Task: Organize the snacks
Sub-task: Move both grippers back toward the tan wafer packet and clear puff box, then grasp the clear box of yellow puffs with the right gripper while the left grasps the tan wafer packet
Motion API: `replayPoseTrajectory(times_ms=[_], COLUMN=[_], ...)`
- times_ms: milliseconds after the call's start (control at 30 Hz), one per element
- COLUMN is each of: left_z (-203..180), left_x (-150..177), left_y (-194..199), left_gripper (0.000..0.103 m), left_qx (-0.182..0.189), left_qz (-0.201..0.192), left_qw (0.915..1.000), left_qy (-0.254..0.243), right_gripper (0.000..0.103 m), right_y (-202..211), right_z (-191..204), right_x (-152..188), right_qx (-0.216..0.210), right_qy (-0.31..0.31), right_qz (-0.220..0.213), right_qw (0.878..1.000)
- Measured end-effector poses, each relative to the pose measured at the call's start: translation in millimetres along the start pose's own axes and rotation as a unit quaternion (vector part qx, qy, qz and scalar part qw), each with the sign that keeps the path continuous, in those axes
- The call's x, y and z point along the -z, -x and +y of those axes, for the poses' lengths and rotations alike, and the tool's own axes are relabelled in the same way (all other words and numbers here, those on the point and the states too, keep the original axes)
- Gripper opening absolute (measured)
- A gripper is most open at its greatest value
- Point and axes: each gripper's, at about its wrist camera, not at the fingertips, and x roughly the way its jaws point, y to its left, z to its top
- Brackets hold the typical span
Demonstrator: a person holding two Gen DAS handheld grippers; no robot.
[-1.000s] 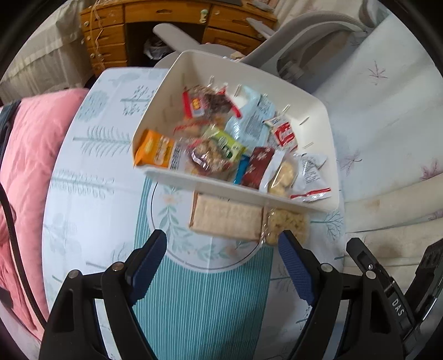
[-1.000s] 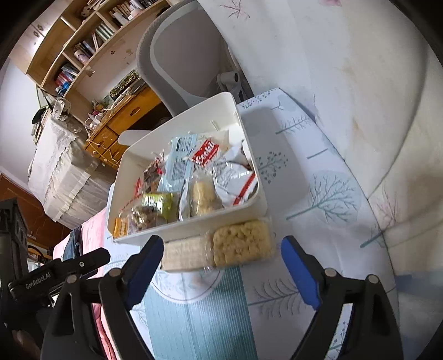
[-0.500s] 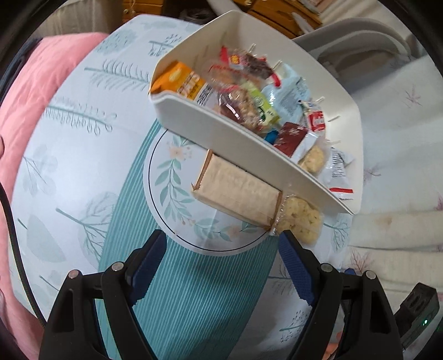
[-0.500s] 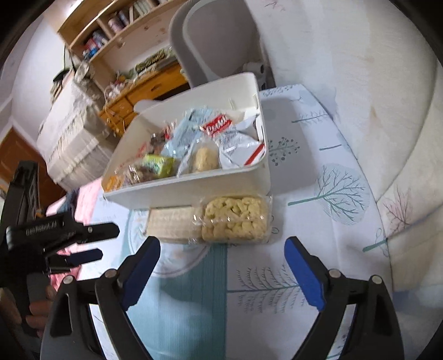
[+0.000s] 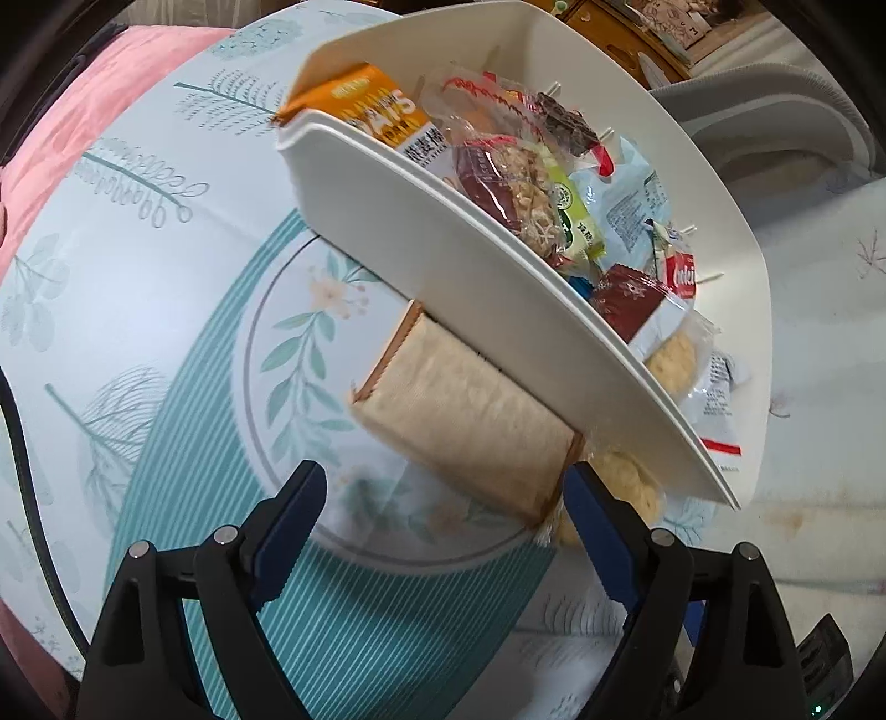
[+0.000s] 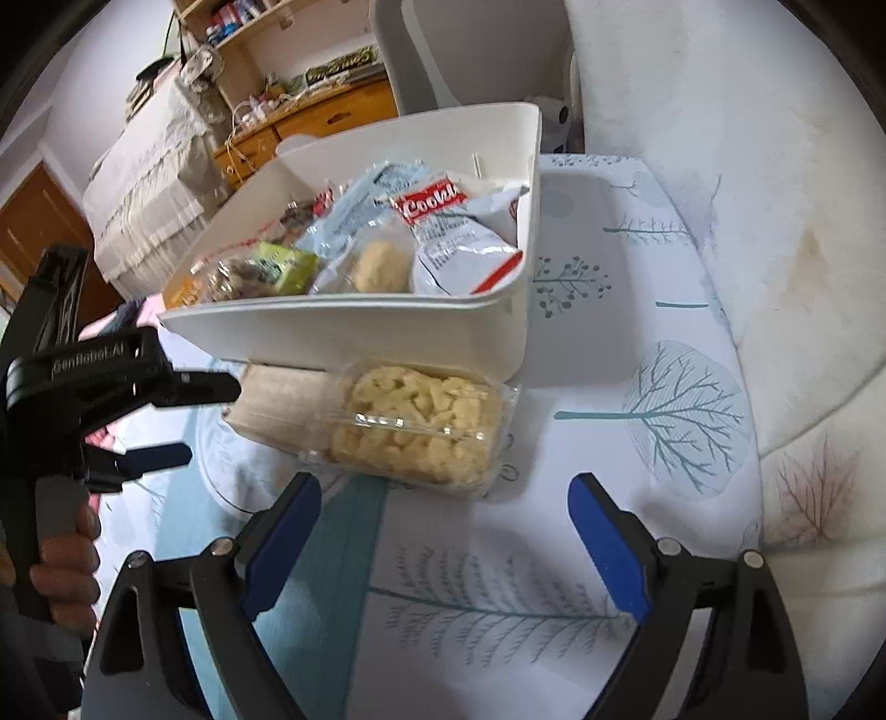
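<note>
1. Both grippers have dropped closer to the table since a second ago; the packs in front of the bin now fill more of each view, and both views have rolled.
2. Left gripper (image 5: pixel 443 498): jaws wide and opening a bit more, nothing held. Its right blue pad sits just beside the end of the cracker pack (image 5: pixel 465 426); I cannot tell if it touches.
3. Right gripper (image 6: pixel 443 509): jaws wide apart, holding nothing, hovering just short of the clear pack of yellow puffed snacks (image 6: pixel 415 426).
4. Cracker pack and puffed snack pack lie end to end on the tablecloth (image 6: pixel 637 471), both right against the front wall of the white bin (image 6: pixel 354 332).
5. Bin holds a pile of snacks: orange pack (image 5: pixel 371 113) at the left end, nut bar in clear wrap (image 5: pixel 515 188), green pack (image 5: pixel 576 216), dark red pack (image 5: pixel 628 302), light blue pack (image 5: pixel 631 188), white cookie bag (image 6: pixel 459 243) at the right end, round biscuit in clear wrap (image 6: pixel 382 266).
6. Right view shows the left gripper from the side at the left edge, with a hand (image 6: pixel 61 559) on its handle.
7. Behind: grey chair (image 6: pixel 470 50), wooden desk (image 6: pixel 326 116), pink bedding (image 5: pixel 83 111).
</note>
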Motion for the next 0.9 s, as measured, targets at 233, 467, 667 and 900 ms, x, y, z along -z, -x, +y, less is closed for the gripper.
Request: replayPoseTrajectory(times_ms=[233,467,667,900], left_z=[-5,-10,-23,-44], left_x=[-3,-9,-15,-22], left_y=[-25,-37,-49,-58], left_gripper=[0.087,0.087,0.09,0.095], left_qx=[-0.012,-0.036,-0.048,-0.085], left_qz=[-0.001,-0.009,-0.018,-0.031], left_qw=[0.9999,0.9993,0.9987,0.9958], left_qy=[0.007,0.004,-0.005,-0.015], right_gripper=[0.077,0.064,0.058,0.051], right_y=[-21,-39,-44,-45], right_z=[-7,-2,-2,1], right_x=[-2,-2,0,2], right_qx=[-0.022,-0.037,-0.029,-0.02], right_qy=[0.023,0.04,0.053,0.068], right_qz=[0.023,0.037,0.039,0.041], right_qw=[0.999,0.998,0.997,0.997])
